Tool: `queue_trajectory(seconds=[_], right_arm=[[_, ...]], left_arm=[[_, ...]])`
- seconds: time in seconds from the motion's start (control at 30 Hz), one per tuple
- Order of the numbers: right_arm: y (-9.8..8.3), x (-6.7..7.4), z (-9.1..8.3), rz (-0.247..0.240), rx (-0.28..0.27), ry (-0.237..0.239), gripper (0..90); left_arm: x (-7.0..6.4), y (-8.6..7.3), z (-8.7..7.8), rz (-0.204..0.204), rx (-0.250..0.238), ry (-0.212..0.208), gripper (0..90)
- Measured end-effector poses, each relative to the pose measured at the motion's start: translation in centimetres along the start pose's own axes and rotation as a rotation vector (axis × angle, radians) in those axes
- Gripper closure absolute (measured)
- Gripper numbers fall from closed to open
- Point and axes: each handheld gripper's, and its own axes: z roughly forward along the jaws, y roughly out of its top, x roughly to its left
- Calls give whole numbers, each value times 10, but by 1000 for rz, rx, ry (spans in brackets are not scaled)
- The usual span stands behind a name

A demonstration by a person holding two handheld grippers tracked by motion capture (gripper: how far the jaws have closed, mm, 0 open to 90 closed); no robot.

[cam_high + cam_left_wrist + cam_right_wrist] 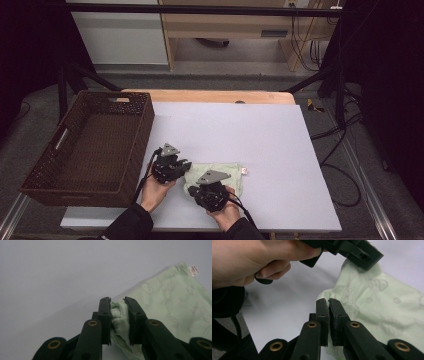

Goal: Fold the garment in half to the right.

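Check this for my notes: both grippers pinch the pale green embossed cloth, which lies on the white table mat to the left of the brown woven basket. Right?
Not quite. The pale green embossed cloth lies to the right of the brown woven basket, as the high view shows. The rest holds: the left gripper and the right gripper both pinch it, and it lies on the white table mat.

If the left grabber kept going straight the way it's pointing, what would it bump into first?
Probably more of the green cloth. The left gripper is already pinching a fold of it, and the rest spreads ahead to one side on the white tabletop. Depth is hard to judge.
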Motion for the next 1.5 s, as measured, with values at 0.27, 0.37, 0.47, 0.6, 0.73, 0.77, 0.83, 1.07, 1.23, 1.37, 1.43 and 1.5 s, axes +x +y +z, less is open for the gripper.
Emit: queue_trajectory(seconds=[0.27,0.37,0.47,0.6,0.73,0.77,0.83,1.07,1.23,1.37,1.43,1.5], right_arm=[[-2,-3,-13,51,-48,-5,871],[-4,-4,-18,55,-60,-16,871],[-7,-5,-23,57,-73,-29,871],[-10,-7,-30,70,-92,-46,871],[-14,-11,-37,97,-109,-63,871],[-15,-12,-39,98,-110,-68,871],[-18,-14,-42,100,-118,-75,871],[-28,-19,-56,128,-143,-104,871],[-36,-24,-65,144,-148,-122,871],[-40,-28,-72,153,-153,-137,871],[-41,-30,-73,160,-147,-145,870],[-42,-33,-73,165,-143,-157,870]], left_arm=[[-9,11,-2,17,17,4,753],[-13,16,-1,25,22,-1,753],[-19,20,3,45,30,1,752],[-26,26,7,63,35,1,752],[-36,34,13,86,49,-2,752],[-39,36,15,91,52,-2,753],[-44,39,18,103,57,-4,753],[-62,48,32,134,75,-25,753],[-75,52,42,159,92,-33,753],[-84,54,50,182,110,-32,753],[-87,56,56,181,118,-34,752],[-90,58,62,181,128,-36,752]])
